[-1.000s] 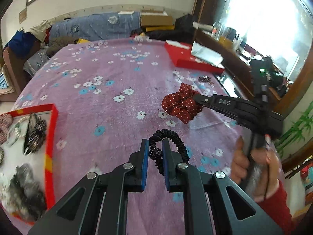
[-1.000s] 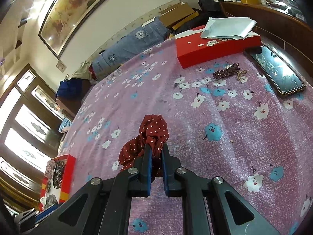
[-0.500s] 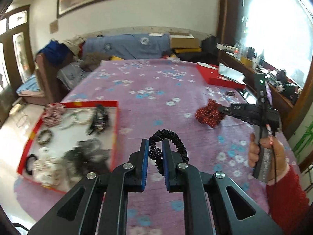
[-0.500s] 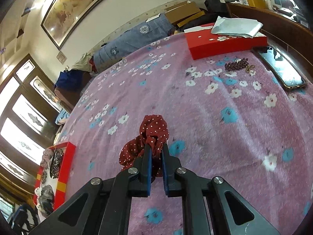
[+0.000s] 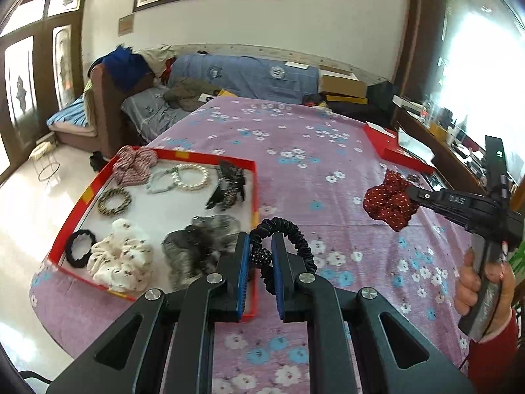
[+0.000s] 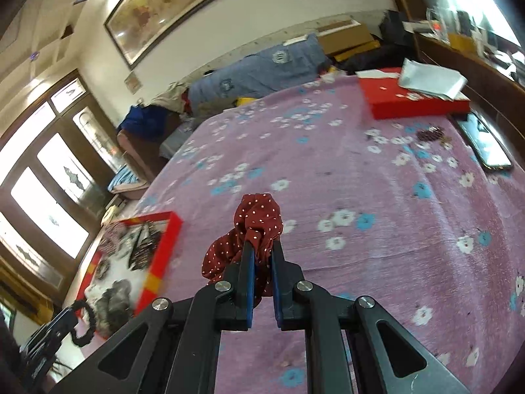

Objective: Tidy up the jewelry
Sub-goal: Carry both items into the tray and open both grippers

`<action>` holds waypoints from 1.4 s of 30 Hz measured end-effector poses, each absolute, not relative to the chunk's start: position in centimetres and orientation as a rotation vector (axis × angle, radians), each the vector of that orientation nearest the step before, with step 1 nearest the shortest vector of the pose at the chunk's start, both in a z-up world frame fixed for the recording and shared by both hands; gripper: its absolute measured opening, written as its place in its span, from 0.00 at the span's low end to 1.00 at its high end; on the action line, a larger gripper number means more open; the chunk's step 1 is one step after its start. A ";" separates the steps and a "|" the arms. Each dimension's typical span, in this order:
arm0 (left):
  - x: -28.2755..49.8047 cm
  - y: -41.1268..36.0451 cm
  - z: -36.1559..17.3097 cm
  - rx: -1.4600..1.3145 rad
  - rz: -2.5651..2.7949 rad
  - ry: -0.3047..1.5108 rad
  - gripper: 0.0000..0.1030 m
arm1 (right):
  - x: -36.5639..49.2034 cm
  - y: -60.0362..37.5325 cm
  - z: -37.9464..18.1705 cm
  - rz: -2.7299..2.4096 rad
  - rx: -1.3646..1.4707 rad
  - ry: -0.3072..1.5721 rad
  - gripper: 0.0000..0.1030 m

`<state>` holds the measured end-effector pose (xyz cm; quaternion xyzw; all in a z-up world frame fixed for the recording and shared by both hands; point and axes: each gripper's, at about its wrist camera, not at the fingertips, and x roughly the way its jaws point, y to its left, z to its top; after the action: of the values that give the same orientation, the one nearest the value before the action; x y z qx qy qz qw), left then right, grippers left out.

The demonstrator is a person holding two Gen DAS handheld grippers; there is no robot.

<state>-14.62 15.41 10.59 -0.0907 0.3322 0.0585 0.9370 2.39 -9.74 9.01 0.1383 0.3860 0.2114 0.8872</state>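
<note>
Two hand-held grippers are each closed on a hair accessory above a bench covered in purple flowered cloth (image 5: 295,151). The left hand-held gripper (image 5: 259,256) pinches a black hair tie (image 5: 288,233) by its sparkly bead, the coiled loop arching over the blue pads toward 1 o'clock. It hangs just above the near right corner of the red tray (image 5: 252,197), which lies at 10 o'clock in the left wrist view. Inside the tray are a cream scrunchie (image 5: 121,259), a grey furry scrunchie (image 5: 197,246), a black ring tie (image 5: 80,248), pearl bracelets (image 5: 183,177), a dark hair clip (image 5: 228,187) and a pink striped scrunchie (image 5: 134,167).

The right hand-held gripper (image 6: 261,252) clamps a red polka-dot scrunchie (image 6: 256,223), held in the air over the cloth; from the left wrist view it sits at 3 o'clock, well apart from the tray. In the right wrist view a red box (image 6: 410,105) with white paper on top lies at 1 o'clock, a phone (image 6: 485,144) at 2 o'clock, and a small dark ornament (image 6: 430,134) just beside the phone.
</note>
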 end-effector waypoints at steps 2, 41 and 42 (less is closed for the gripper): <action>-15.0 16.6 10.6 -0.210 0.139 0.671 0.13 | 1.8 -8.7 9.2 0.457 0.273 0.801 0.10; -8.6 33.5 6.5 -0.465 0.279 0.760 0.13 | 2.6 18.9 6.8 0.743 -0.057 0.924 0.11; -8.3 33.7 6.2 -0.468 0.280 0.772 0.13 | 2.7 19.1 6.4 0.741 -0.069 0.934 0.11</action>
<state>-8.30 33.73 6.24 -0.2255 0.3716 0.1350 0.8904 2.69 19.12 6.41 -0.0323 0.4397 0.3487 0.8271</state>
